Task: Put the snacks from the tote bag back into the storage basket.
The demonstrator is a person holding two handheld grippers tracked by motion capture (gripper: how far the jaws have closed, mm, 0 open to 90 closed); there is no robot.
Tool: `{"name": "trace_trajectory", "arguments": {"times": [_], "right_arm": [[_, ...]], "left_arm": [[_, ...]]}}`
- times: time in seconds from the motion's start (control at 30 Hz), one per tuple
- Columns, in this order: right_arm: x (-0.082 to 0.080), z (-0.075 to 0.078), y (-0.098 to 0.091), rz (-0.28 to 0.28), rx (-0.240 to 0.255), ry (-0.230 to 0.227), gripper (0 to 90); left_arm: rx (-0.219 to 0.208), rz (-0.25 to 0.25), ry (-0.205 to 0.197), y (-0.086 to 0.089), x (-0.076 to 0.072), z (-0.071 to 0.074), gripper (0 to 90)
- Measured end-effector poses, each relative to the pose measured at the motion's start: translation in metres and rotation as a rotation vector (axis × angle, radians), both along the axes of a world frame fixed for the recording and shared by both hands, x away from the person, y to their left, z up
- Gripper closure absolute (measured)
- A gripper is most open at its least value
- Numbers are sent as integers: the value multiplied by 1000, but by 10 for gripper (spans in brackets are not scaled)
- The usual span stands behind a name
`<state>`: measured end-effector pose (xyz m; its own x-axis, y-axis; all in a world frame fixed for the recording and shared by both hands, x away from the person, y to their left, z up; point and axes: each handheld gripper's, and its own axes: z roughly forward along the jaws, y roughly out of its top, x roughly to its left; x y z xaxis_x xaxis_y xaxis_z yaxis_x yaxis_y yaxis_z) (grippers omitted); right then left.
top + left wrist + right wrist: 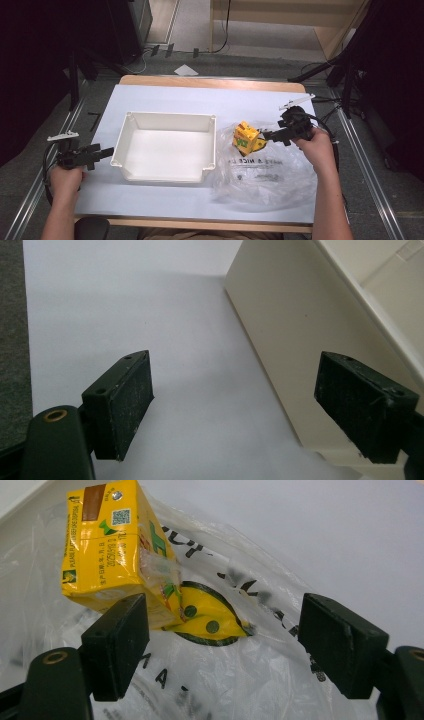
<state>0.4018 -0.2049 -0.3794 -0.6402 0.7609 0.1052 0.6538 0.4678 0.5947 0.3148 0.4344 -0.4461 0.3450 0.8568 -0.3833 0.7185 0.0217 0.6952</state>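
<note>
A yellow drink carton (248, 139) lies tilted on a crumpled clear plastic bag (260, 172) with black print, right of the white bin (165, 116). My right gripper (268, 135) points left at the carton, a short way from it. In the right gripper view the gripper (220, 645) is open; the carton (107, 545) sits just beyond the left jaw, and bag film (240, 680) lies between the jaws without being pinched. My left gripper (106, 151) rests by the bin's left wall. It stands open (235, 405) with nothing in it, and the bin wall (300, 340) runs close beside its right jaw.
White paper (160, 95) covers the wooden table. The bin holds nothing. Black stands and cables (345, 85) lie on the floor past the table's right side.
</note>
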Motion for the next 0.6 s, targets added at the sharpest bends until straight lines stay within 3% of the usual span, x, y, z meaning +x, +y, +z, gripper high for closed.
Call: {"name": "trace_trajectory", "arguments": {"times": [0.6], "right_arm": [[-2,5,4,20,31,-22,205]], "left_arm": [[2,-1,2,0,0,0,168]]}}
